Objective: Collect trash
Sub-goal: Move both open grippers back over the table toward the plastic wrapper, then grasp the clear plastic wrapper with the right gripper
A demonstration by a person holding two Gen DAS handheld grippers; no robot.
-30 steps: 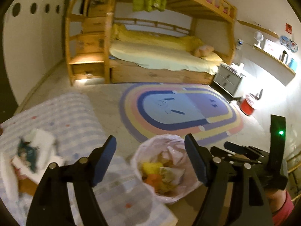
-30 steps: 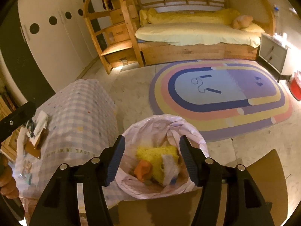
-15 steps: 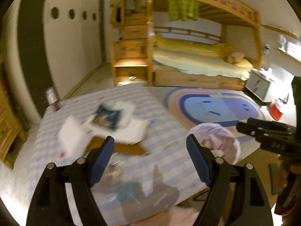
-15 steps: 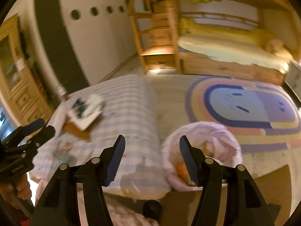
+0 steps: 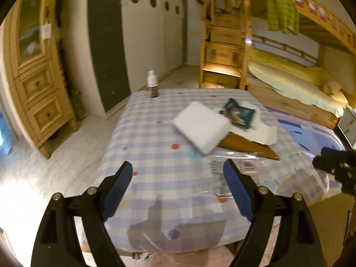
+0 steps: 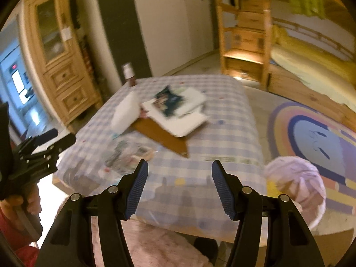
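Checked tablecloth holds a clear wrapper; left gripper and right gripper, both spread empty, should pinch its crinkled edge.

Right wrist view motion-blurred throughout: print on the dark-covered booklet unreadable; crumpled clear plastic wrapper smeared, label illegible. Pale pink bin bag contents mostly hidden by its rim. Left wrist view: right gripper cut off by frame edge, jaws not visible there. Brown cardboard sheet partly covered by white papers.
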